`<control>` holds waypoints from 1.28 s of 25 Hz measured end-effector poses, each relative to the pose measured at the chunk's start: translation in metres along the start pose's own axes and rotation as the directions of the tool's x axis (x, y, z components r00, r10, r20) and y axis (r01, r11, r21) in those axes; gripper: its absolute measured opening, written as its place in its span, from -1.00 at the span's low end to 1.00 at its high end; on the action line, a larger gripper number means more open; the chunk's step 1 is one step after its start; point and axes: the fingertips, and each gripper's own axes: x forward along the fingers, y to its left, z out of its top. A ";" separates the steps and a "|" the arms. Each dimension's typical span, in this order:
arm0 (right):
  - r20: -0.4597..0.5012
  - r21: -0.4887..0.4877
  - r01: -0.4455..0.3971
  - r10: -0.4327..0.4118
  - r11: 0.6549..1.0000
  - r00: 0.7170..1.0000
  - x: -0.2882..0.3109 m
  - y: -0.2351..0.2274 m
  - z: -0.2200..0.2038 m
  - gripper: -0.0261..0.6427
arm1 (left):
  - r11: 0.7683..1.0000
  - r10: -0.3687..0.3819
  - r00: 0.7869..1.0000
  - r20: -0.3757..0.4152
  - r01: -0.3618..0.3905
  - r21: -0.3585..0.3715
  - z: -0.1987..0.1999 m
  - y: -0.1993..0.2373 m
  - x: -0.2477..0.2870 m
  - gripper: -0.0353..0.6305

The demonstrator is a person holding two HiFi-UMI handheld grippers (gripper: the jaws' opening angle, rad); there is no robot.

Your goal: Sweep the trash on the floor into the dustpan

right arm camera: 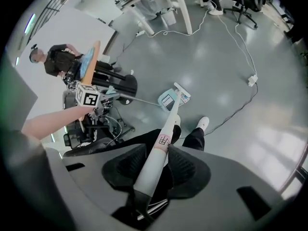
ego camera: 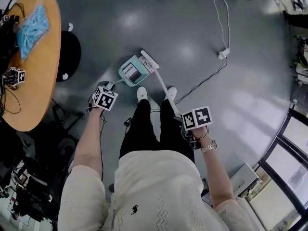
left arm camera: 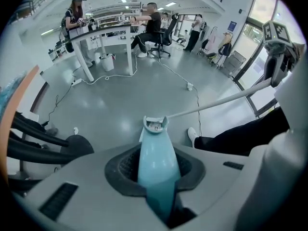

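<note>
The red label [right arm camera: 162, 139] on the white broom [right arm camera: 172, 110] is showing print too small to read, while the right gripper [right arm camera: 155, 170] is clamping the broom's handle and the left gripper [left arm camera: 159, 177] is clamping the teal dustpan [ego camera: 132, 71] by its handle, the pan sitting on the floor [ego camera: 202, 28] just before the person's shoes [ego camera: 142, 93], its contents indistinct.

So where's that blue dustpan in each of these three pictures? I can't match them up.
Head view: the dustpan sits mid-picture, just ahead of the shoes.
Left gripper view: bottom centre, its handle clamped in the left gripper.
Right gripper view: small, just above centre, at the far end of the broom.
Shared landmark: the white plug on the floor cable, right of the dustpan everywhere.
</note>
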 end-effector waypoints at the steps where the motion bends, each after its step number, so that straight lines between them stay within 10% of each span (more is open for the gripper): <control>1: -0.012 -0.012 -0.015 0.015 1.000 1.000 0.000 0.007 -0.003 -0.52 | 1.000 -0.002 1.000 0.001 0.002 0.001 0.001 -0.002 0.000 -0.62; 10: -0.002 0.070 -0.170 0.171 0.983 0.985 -0.003 0.036 0.007 -0.52 | 0.999 0.001 1.000 0.025 0.000 -0.034 -0.006 -0.003 -0.001 -0.62; 16: 0.121 0.170 -0.205 0.186 0.964 0.975 -0.051 0.012 0.038 -0.52 | 0.979 0.019 0.999 0.034 -0.011 -0.204 -0.019 -0.019 -0.014 -0.62; 23: 0.025 -0.037 -0.086 0.087 0.996 0.996 -0.070 -0.009 0.039 -0.52 | 0.948 0.072 0.996 0.048 -0.053 -0.313 -0.025 -0.077 -0.035 -0.62; 32: -0.203 -0.384 -0.044 -0.038 0.922 0.978 -0.073 -0.060 -0.002 -0.52 | 0.815 0.258 0.963 0.076 -0.175 -0.553 -0.015 -0.134 -0.061 -0.62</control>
